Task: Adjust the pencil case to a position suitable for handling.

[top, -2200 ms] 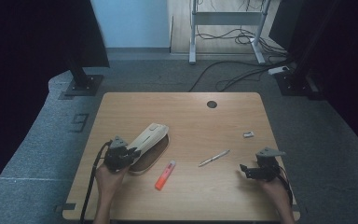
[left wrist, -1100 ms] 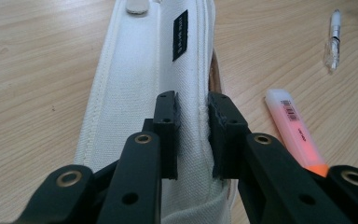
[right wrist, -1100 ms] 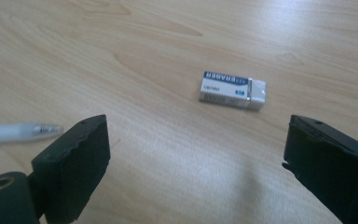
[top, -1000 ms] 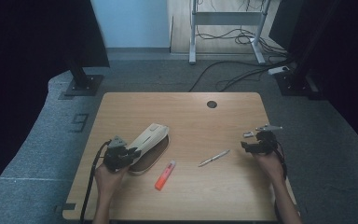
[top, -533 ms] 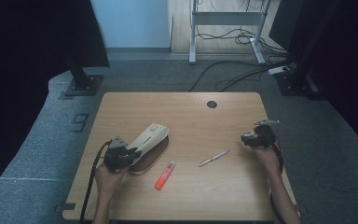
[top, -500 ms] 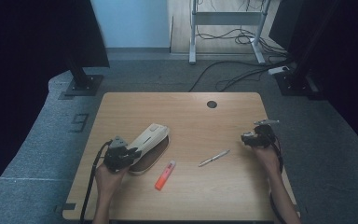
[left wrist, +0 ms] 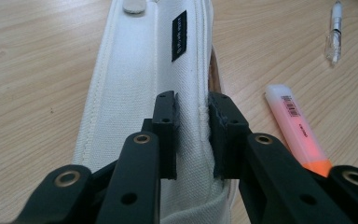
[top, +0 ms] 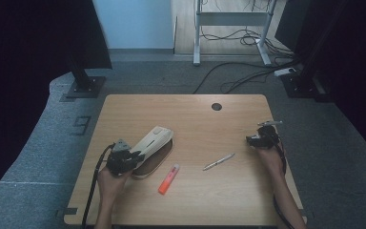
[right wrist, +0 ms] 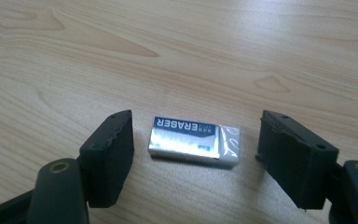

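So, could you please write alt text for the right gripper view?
An eraser in a silver and blue wrapper lies flat on a wooden table between the right gripper's black jaws, which have just been closing but do not touch it.

The long white canvas pencil case (left wrist: 140, 88) carries a small black label with pale lettering and shows a brown inner edge. The highlighter pen (left wrist: 298, 128) has a pale pink body, a printed black barcode and a bright orange end. The slim pen (left wrist: 334, 30) is silver and clear. The small rectangular eraser (right wrist: 194, 141) has a silver wrapper with a dark blue band and white lettering. The wooden table (top: 195, 119) is light tan with darker grain lines. Both grippers have black jaws.
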### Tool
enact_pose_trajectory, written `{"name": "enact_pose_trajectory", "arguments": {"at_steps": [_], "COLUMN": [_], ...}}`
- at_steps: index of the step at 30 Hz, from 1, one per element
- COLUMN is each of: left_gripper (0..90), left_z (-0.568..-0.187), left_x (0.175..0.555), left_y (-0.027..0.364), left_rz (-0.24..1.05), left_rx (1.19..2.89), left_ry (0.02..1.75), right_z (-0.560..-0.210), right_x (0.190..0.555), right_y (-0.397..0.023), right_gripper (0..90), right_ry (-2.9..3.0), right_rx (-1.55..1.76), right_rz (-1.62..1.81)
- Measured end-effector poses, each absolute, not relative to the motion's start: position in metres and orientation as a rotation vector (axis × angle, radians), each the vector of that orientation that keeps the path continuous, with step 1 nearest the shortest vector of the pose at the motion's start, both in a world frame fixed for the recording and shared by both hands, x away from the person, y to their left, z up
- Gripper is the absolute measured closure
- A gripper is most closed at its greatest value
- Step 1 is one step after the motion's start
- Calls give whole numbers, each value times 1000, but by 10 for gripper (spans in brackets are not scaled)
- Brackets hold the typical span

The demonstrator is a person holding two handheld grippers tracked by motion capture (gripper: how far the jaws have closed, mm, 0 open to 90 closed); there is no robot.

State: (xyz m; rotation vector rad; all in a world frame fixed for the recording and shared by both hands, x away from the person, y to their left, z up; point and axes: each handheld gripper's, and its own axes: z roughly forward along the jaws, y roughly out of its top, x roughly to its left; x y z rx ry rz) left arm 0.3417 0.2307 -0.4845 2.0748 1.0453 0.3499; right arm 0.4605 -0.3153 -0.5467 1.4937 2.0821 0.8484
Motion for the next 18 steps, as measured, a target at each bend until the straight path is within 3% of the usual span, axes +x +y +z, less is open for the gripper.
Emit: {"name": "enact_pose_trajectory", "arguments": {"at_steps": [9,18], "left_gripper": [740,741], "left_z": [-485,-484], "left_x": [341,341], "left_y": [230,229], "left_rz": [349,351], "left_rx": [2075,2079], "left_ry": [1045,1041], "right_z": [-545,-543], "right_x": [462,459], "right_y": [-316,-315], "right_gripper": [448,466], "right_ry": [2100,2097], "right_rx": [1490,1516], "right_rz": [876,860]}}
